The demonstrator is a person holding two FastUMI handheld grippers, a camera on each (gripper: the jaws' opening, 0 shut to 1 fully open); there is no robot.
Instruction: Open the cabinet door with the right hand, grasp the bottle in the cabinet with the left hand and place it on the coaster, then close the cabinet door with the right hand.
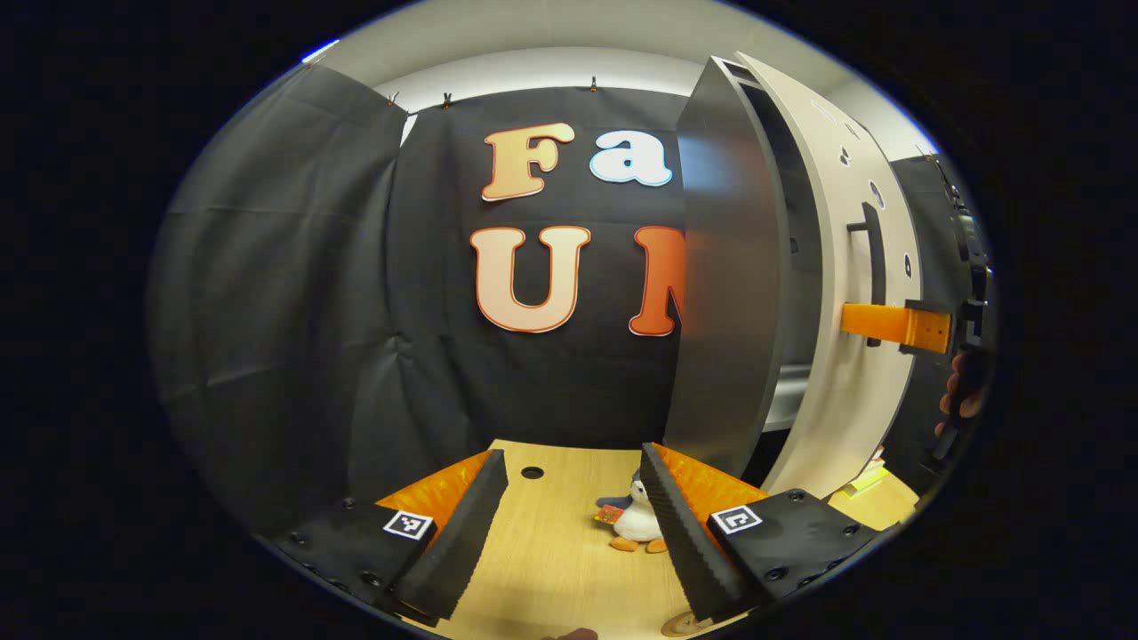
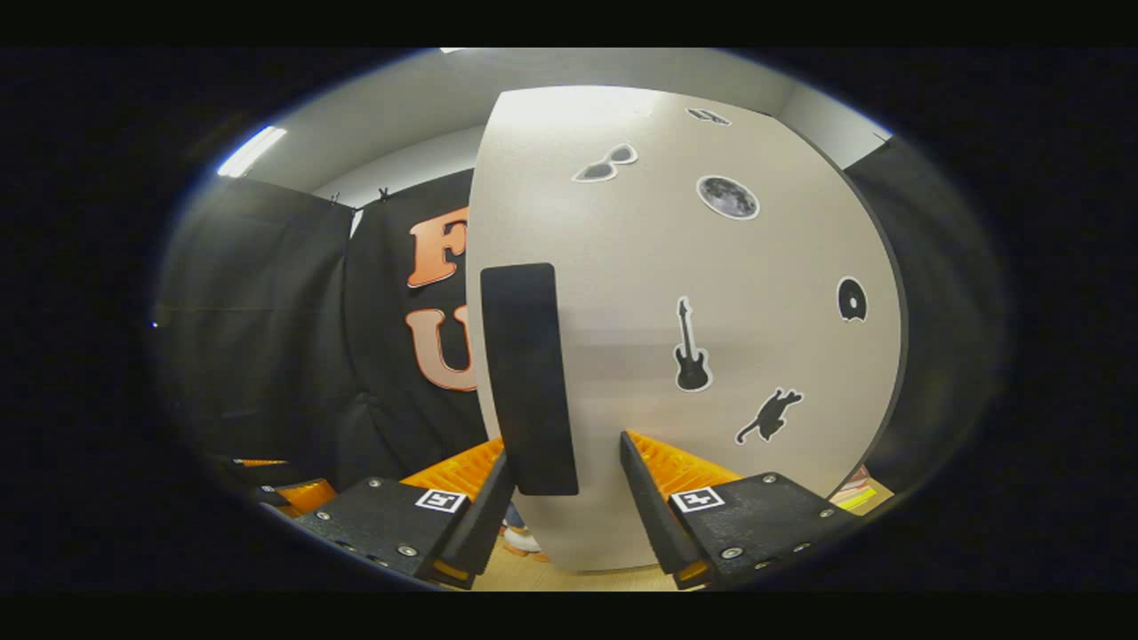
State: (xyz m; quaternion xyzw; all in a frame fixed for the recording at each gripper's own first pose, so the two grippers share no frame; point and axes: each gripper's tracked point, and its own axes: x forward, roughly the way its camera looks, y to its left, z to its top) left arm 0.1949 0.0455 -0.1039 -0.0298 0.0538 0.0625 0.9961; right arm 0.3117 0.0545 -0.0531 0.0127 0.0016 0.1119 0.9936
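The cabinet [image 1: 729,267] stands at the right of the left gripper view, dark grey on its side. Its white door [image 2: 711,284], dotted with small stickers, hangs ajar, and a strip of the inside with a shelf [image 1: 791,391] shows through the gap. The door's black bar handle [image 2: 529,373] stands upright between the fingers of my right gripper [image 2: 564,444], which is open around it; the left finger is close to the bar and the right finger is apart from it. The right gripper [image 1: 867,322] also shows at the handle [image 1: 876,258], held by a hand [image 1: 960,396]. My left gripper [image 1: 573,453] hovers open over the wooden table [image 1: 551,551], holding nothing.
A small penguin toy [image 1: 636,524] lies on the table just inside my left gripper's right finger. There is a round hole [image 1: 532,472] in the tabletop farther back. A brown round edge [image 1: 685,625] shows at the table's near side. Black cloth walls close the back and left.
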